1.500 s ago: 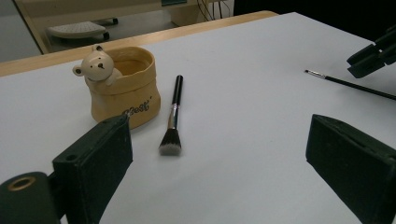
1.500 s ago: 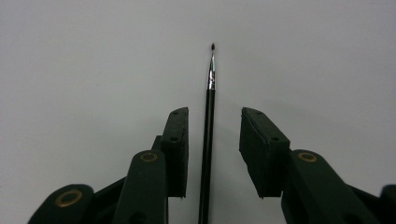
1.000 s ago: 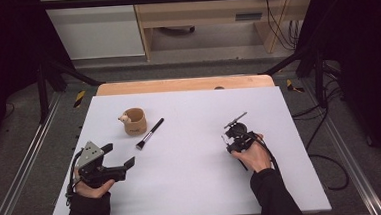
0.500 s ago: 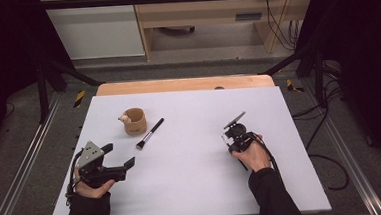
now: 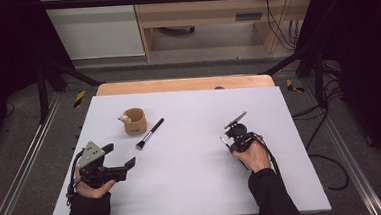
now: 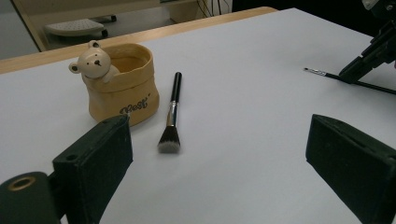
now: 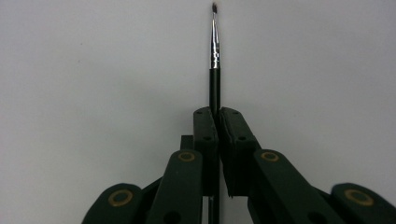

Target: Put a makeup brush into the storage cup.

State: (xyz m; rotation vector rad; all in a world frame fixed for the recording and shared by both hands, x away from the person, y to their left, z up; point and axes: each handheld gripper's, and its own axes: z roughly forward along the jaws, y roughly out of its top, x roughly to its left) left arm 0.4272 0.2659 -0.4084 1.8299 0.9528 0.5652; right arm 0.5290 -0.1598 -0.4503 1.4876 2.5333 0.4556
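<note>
Black jaws of right gripper [image 7: 218, 112] just closed, clamped on thin liner brush [image 7: 214, 56] lying low over white table [image 5: 193, 182], right of centre. Left gripper [image 6: 219, 154] wide apart, holding nothing, facing makeup brush [image 6: 171, 116] beside bear pot [image 6: 119, 84].

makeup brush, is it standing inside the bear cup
No, the makeup brush lies flat on the table beside the bear cup.
</note>
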